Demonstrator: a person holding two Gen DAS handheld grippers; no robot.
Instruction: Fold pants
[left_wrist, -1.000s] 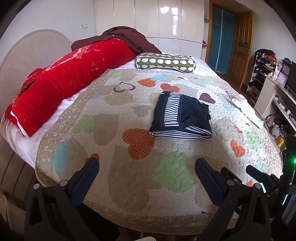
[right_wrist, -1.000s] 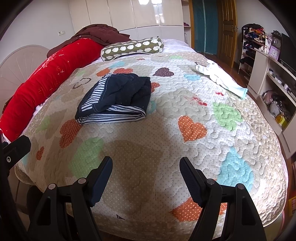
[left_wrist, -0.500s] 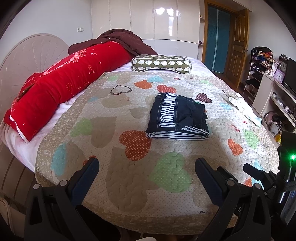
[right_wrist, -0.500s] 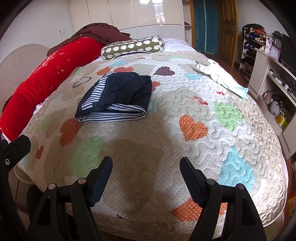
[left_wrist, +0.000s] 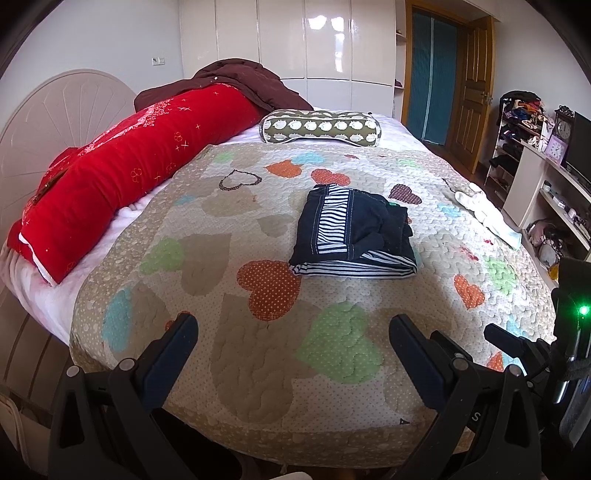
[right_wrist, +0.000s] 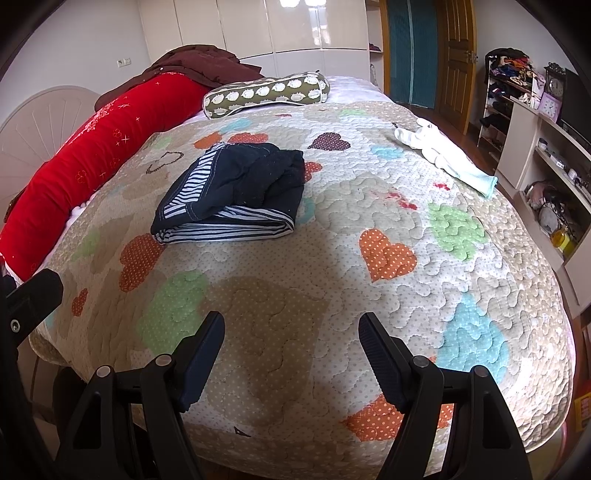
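Observation:
The pants (left_wrist: 354, 232) are dark navy with striped panels and lie folded in a compact bundle on the heart-patterned quilt (left_wrist: 258, 332). They also show in the right wrist view (right_wrist: 232, 195), left of centre. My left gripper (left_wrist: 291, 339) is open and empty, held over the near edge of the bed, well short of the pants. My right gripper (right_wrist: 291, 332) is open and empty too, near the bed's front edge, to the right of the left one.
A long red bolster (left_wrist: 129, 162) lies along the left side by the headboard. A green patterned pillow (left_wrist: 321, 127) and a dark maroon blanket (left_wrist: 240, 81) are at the far end. A white garment (right_wrist: 443, 151) lies at the quilt's right. Shelves (right_wrist: 546, 147) stand right.
Both grippers have drawn back slightly from the bed and stay open. The folded pants have not moved.

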